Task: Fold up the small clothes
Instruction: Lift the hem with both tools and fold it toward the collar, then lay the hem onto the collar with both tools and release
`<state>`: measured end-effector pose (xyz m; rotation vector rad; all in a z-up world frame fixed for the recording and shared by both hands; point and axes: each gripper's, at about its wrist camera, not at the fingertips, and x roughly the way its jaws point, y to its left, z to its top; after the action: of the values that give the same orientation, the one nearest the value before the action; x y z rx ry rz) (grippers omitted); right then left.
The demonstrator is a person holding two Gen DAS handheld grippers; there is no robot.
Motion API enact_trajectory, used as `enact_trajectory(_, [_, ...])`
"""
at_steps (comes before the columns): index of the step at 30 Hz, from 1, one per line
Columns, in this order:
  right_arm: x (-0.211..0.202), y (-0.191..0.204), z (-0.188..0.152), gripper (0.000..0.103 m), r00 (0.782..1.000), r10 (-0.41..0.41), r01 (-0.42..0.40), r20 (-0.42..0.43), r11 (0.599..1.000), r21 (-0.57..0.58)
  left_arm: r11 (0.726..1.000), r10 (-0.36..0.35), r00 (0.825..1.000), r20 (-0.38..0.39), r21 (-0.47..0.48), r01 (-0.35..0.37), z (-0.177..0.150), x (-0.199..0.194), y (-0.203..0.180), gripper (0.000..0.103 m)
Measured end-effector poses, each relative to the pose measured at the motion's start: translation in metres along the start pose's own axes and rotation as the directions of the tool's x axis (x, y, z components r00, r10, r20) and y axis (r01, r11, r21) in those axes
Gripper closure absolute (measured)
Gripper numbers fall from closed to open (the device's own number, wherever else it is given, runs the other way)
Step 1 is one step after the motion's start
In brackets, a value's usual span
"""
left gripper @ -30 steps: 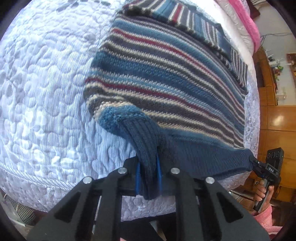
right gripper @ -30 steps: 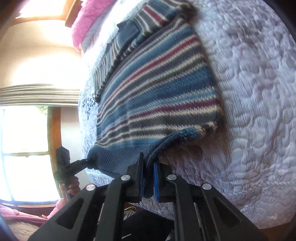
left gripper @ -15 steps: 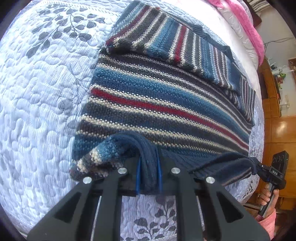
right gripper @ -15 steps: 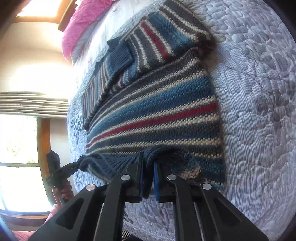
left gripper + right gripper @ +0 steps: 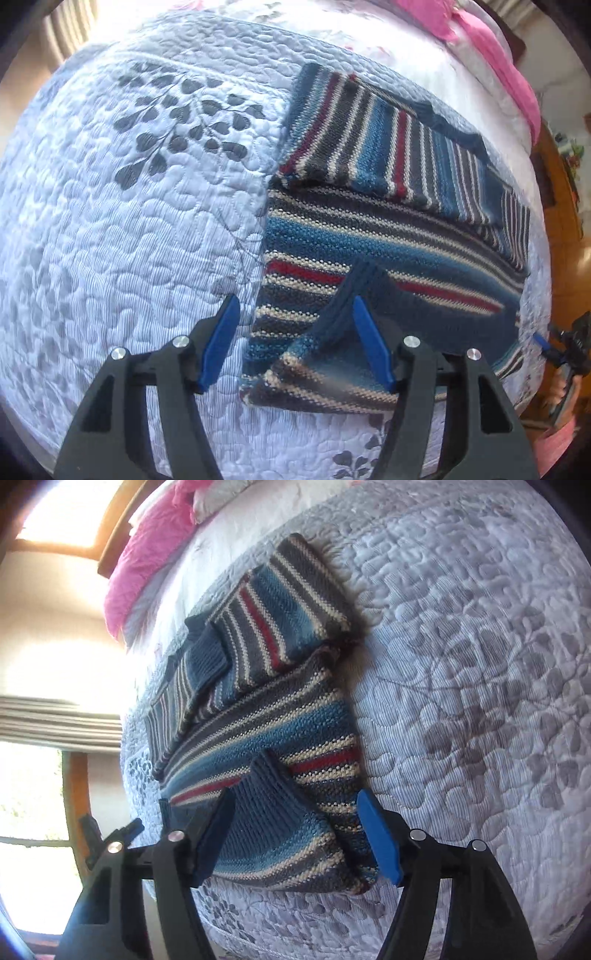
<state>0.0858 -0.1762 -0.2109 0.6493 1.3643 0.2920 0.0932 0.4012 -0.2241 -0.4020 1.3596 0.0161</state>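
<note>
A striped knit sweater (image 5: 369, 236) in blue, grey, cream and red lies flat on the quilted bed (image 5: 129, 221). One sleeve (image 5: 369, 147) is folded across its far part. The navy ribbed hem (image 5: 362, 273) is folded up over the body and stands in a small peak. My left gripper (image 5: 295, 332) is open, its right pad against that peak and its left pad over bare quilt. In the right wrist view my right gripper (image 5: 295, 834) is open, straddling the folded hem corner (image 5: 266, 797) of the sweater (image 5: 277, 723). The right gripper (image 5: 561, 350) also shows small at the left view's right edge.
A pink blanket (image 5: 498, 55) and white bedding lie at the head of the bed. Wooden furniture (image 5: 569, 240) stands beside the bed. A bright window (image 5: 29, 794) with a wooden frame is on the other side. The quilt (image 5: 480, 664) spreads wide beside the sweater.
Both grippers carried the sweater's hem forward over its body, then opened and let go. The hem now rests folded on the sweater.
</note>
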Motion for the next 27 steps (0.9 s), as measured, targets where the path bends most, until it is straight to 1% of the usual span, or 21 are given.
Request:
enact_trajectory(2, [0.003, 0.013, -0.001, 0.033, 1.0, -0.03, 0.03, -0.007, 0.997, -0.067, 0.996, -0.013, 1.0, -0.02, 0.089, 0.015, 0.002, 0.012, -0.016, 0.04])
enact_trajectory(4, [0.01, 0.025, -0.003, 0.033, 0.999, -0.028, 0.025, -0.02, 0.992, -0.122, 0.986, -0.011, 0.999, -0.04, 0.164, 0.017, 0.005, 0.025, -0.03, 0.04])
enact_trajectory(6, [0.018, 0.038, -0.004, 0.033, 0.999, -0.03, 0.023, -0.036, 0.985, -0.172, 0.973, -0.022, 0.997, -0.073, 0.226, 0.038, 0.009, 0.041, -0.044, 0.039])
enact_trajectory(8, [0.026, 0.049, -0.003, 0.033, 0.998, -0.046, 0.034, -0.048, 0.974, -0.224, 0.964, -0.012, 0.993, -0.113, 0.264, 0.042, 0.012, 0.056, -0.053, 0.039])
enact_trajectory(9, [0.029, 0.054, -0.003, 0.033, 0.997, -0.06, 0.045, -0.052, 0.967, -0.252, 0.961, -0.008, 0.991, -0.133, 0.272, 0.045, 0.013, 0.063, -0.055, 0.039])
enact_trajectory(11, [0.037, 0.062, -0.002, 0.033, 0.993, -0.093, 0.067, -0.068, 0.947, -0.315, 0.961, -0.006, 0.986, -0.167, 0.272, 0.052, 0.014, 0.074, -0.056, 0.043])
enact_trajectory(14, [0.052, 0.073, -0.001, 0.033, 0.983, -0.161, 0.107, -0.092, 0.898, -0.427, 0.967, -0.033, 0.981, -0.19, 0.244, 0.08, 0.015, 0.078, -0.054, 0.062])
enact_trajectory(16, [0.062, 0.075, 0.002, 0.033, 0.975, -0.199, 0.13, -0.102, 0.875, -0.467, 0.967, -0.032, 0.984, -0.174, 0.245, 0.074, 0.013, 0.074, -0.056, 0.07])
enact_trajectory(17, [0.067, 0.074, 0.004, 0.033, 0.972, -0.206, 0.131, -0.111, 0.873, -0.471, 0.966, -0.025, 0.986, -0.164, 0.249, 0.066, 0.013, 0.071, -0.057, 0.073])
enact_trajectory(20, [0.082, 0.071, 0.009, 0.033, 0.969, -0.198, 0.109, -0.148, 0.881, -0.461, 0.969, -0.033, 0.988, -0.154, 0.237, 0.07, 0.011, 0.066, -0.055, 0.076])
enact_trajectory(23, [0.094, 0.07, 0.01, 0.033, 0.965, -0.203, 0.105, -0.164, 0.878, -0.467, 0.973, -0.042, 0.987, -0.156, 0.219, 0.077, 0.012, 0.065, -0.048, 0.077])
enact_trajectory(24, [0.098, 0.07, 0.011, 0.036, 0.964, -0.202, 0.1, -0.172, 0.878, -0.469, 0.973, -0.041, 0.987, -0.158, 0.219, 0.076, 0.012, 0.066, -0.047, 0.077])
enact_trajectory(25, [0.102, 0.07, 0.01, 0.038, 0.963, -0.204, 0.098, -0.179, 0.877, -0.471, 0.972, -0.039, 0.986, -0.161, 0.222, 0.075, 0.012, 0.067, -0.043, 0.075])
enact_trajectory(27, [0.107, 0.071, 0.009, 0.05, 0.959, -0.216, 0.105, -0.185, 0.872, -0.477, 0.971, -0.029, 0.986, -0.163, 0.228, 0.066, 0.013, 0.068, -0.044, 0.072])
